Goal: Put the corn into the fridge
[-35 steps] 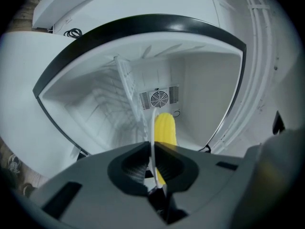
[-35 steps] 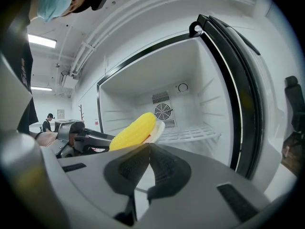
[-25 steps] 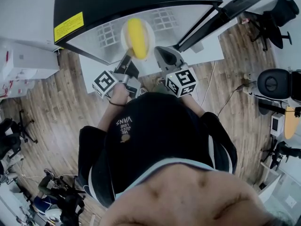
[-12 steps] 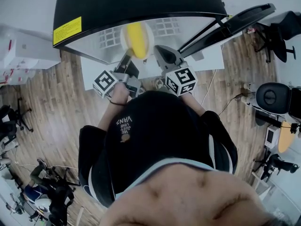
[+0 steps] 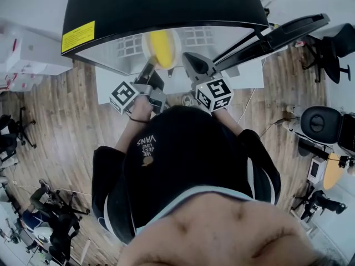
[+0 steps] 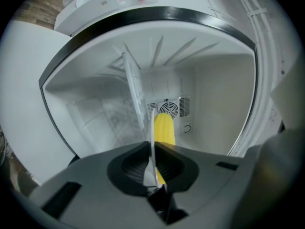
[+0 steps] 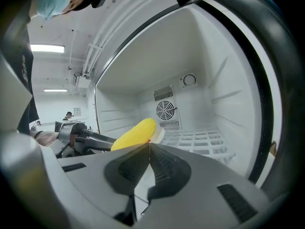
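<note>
A yellow corn cob [image 5: 161,47] lies on a small white plate [image 5: 147,42] inside the open fridge [image 5: 155,4]. My left gripper [image 5: 150,66] is shut on the plate's near rim and holds it over the wire shelf [image 5: 194,35]. In the left gripper view the plate [image 6: 151,137] stands edge-on between the closed jaws, with the corn [image 6: 164,127] just past it. My right gripper [image 5: 190,60] is shut on nothing, beside the plate at the fridge mouth. In the right gripper view the corn [image 7: 135,134], the plate [image 7: 158,134] and the left gripper [image 7: 88,140] show to the left.
The fridge door [image 5: 277,31] stands open to the right. A fan grille [image 6: 170,108] sits on the back wall above the wire shelf [image 7: 202,140]. Office chairs [image 5: 319,121] and white boxes [image 5: 30,51] stand on the wooden floor around the fridge.
The plate with the corn has edged slightly deeper into the fridge. Both grippers keep nearly the same pose.
</note>
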{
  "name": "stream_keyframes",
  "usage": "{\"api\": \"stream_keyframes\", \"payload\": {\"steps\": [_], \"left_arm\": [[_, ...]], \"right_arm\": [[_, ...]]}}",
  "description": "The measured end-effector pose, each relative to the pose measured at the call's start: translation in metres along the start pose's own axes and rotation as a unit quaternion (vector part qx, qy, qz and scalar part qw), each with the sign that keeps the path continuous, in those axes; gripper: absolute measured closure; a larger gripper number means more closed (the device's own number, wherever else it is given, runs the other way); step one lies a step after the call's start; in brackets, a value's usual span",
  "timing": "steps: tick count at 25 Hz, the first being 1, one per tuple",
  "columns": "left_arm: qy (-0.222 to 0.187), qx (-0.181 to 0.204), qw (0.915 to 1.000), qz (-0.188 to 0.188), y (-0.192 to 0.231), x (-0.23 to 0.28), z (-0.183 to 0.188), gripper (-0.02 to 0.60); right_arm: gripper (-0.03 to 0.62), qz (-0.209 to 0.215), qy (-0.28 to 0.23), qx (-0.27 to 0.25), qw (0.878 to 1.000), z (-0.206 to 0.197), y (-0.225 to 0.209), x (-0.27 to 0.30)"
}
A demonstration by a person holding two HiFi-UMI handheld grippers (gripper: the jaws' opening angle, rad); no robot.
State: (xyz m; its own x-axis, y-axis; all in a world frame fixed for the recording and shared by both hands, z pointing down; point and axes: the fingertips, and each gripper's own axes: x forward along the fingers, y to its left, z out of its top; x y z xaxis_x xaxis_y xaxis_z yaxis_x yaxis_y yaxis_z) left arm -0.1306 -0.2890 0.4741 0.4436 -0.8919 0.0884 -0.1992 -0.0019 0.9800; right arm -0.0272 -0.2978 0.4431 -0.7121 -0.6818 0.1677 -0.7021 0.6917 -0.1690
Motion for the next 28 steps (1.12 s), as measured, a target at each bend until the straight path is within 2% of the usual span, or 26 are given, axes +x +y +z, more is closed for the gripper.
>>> {"api": "stream_keyframes", "payload": {"steps": [15, 28], "left_arm": [[-0.032, -0.021, 0.9991, 0.015, 0.001, 0.012, 0.007, 0.549], [-0.052, -0.042, 0.9977, 0.013, -0.002, 0.021, 0.013, 0.545]], "right_arm": [[0.582, 0.022, -0.002, 0.003, 1.0, 0.004, -0.014, 0.01], [0.582, 0.019, 0.0, 0.007, 1.0, 0.004, -0.022, 0.012]]}}
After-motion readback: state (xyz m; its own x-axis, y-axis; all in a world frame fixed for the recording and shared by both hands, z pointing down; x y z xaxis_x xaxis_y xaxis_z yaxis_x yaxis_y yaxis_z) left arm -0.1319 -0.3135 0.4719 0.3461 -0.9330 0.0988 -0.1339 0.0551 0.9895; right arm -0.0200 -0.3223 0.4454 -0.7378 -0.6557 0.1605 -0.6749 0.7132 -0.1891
